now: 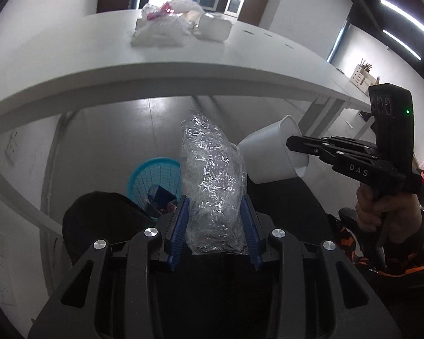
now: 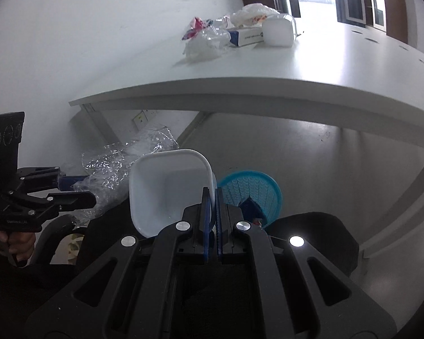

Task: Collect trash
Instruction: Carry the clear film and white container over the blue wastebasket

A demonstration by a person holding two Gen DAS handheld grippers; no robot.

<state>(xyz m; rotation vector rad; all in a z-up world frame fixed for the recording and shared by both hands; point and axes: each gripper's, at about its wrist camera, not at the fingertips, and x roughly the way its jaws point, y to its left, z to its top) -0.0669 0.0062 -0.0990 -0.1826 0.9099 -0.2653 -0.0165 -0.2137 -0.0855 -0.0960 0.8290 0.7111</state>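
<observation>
**Hand-held grippers held loaded below the surface edge**

Both hand-held grippers are held out in front of the white surface [image 2: 311, 65], below its edge and above the floor. The left hand-held gripper [image 1: 214, 217] is pointed forward, and a crumpled clear plastic bag [image 1: 212, 180] is clamped between its blue pads [image 1: 181, 226]. The right hand-held gripper [image 2: 213, 212] is closed on the wall of a white plastic tub [image 2: 166, 189], which is tipped on its side; nothing can be seen inside it. A blue mesh wastebasket [image 2: 251, 189] is seen on the floor beyond the grippers, with dark blue packaging [image 1: 162, 197] lying in it. A pile of wrappers and plastic bags [image 2: 212, 36] is left on the surface beside a white container [image 2: 278, 32].
</observation>
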